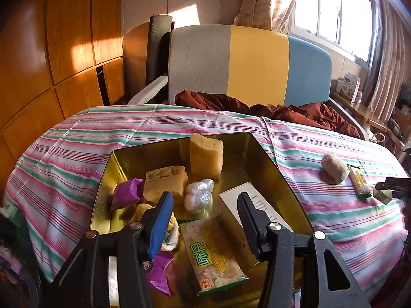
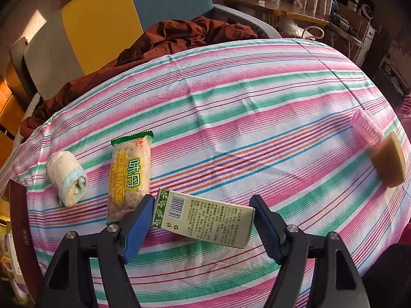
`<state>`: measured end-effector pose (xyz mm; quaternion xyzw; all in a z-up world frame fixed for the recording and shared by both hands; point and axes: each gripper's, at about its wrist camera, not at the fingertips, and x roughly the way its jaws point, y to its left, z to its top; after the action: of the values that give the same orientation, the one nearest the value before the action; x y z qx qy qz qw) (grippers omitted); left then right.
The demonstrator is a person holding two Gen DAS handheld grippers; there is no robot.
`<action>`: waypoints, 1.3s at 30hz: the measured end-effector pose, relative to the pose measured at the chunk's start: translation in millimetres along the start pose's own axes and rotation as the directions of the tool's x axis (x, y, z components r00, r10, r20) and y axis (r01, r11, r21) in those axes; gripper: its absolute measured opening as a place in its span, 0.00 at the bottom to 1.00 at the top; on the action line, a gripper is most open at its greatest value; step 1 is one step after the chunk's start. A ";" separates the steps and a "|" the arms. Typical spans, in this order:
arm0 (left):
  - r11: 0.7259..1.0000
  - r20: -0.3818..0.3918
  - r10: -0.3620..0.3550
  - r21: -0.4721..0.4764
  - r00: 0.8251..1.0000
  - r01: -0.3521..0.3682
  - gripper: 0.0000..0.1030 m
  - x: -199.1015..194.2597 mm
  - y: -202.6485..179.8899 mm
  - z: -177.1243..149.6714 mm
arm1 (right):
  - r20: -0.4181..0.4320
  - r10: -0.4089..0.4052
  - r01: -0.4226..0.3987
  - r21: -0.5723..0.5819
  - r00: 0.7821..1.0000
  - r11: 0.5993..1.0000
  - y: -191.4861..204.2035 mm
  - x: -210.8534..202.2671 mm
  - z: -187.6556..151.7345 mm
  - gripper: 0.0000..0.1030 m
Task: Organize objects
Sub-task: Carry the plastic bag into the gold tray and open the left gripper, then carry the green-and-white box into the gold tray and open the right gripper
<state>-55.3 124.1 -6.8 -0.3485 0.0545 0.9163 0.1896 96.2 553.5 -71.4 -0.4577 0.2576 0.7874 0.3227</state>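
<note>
Presently we list: gold tin [image 1: 120, 159], collecting point, holding 2 sponges and a cracker packet [image 1: 215, 251]; left gripper [image 1: 205, 205] above it, spread, empty. Right of the tin, right gripper [image 2: 200, 220] brackets a green carton [image 2: 205, 220], apparently touching, ready to carry.

Pink, green and white striped cloth [image 2: 231, 97]; gold tin [image 1: 269, 159]; purple wrapper [image 1: 125, 192].
</note>
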 end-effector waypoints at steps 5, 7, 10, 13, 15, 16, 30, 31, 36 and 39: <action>1.000 -0.014 -0.003 -0.005 1.000 0.003 0.51 -6.0 3.3 -9.7 | 0.076 0.023 -0.022 -0.026 0.997 0.999 7.3 -19.9 0.2 0.74; 1.000 -0.020 0.000 -0.004 1.000 0.000 0.51 -7.7 5.9 -14.3 | 0.100 0.045 -0.041 -0.039 0.994 0.998 13.2 -28.0 0.8 0.74; 1.000 -0.026 -0.003 -0.016 1.000 0.002 0.51 -11.3 13.3 -18.5 | 0.122 0.100 -0.092 -0.070 0.987 0.993 32.2 -40.0 -1.6 0.74; 0.999 -0.029 -0.005 -0.038 1.000 0.004 0.52 -15.1 22.1 -22.7 | 0.128 0.168 -0.148 -0.150 0.977 0.977 68.2 -52.2 -9.2 0.74; 0.999 -0.030 -0.006 -0.047 1.000 0.005 0.52 -17.8 26.8 -26.4 | 0.123 0.225 -0.194 -0.221 0.967 0.956 100.2 -62.3 -17.6 0.74; 0.999 -0.032 -0.005 -0.051 0.999 0.003 0.52 -18.2 28.7 -27.8 | 0.118 0.254 -0.217 -0.257 0.960 0.942 117.3 -66.9 -22.2 0.74; 0.998 -0.034 -0.010 -0.069 0.999 0.007 0.54 -29.5 45.1 -39.7 | -0.110 0.460 -0.422 -0.621 0.881 0.660 338.9 -72.9 -78.7 0.74; 0.997 -0.036 -0.010 -0.075 0.999 0.007 0.54 -29.9 46.7 -40.5 | -0.120 0.457 -0.424 -0.627 0.881 0.653 348.4 -69.3 -79.4 0.74; 0.996 -0.046 -0.015 -0.093 0.999 0.011 0.54 -28.8 53.0 -44.8 | -0.159 0.420 -0.420 -0.629 0.893 0.655 377.5 -44.5 -80.4 0.74; 0.995 -0.052 -0.018 -0.097 0.998 0.013 0.54 -27.4 54.5 -46.6 | -0.171 0.403 -0.415 -0.628 0.899 0.659 385.2 -33.1 -82.8 0.74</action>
<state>-28.7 54.6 -25.4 -0.3819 0.0122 0.9068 0.1780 -132.2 232.5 -36.7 -0.4777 0.0671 0.8749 -0.0437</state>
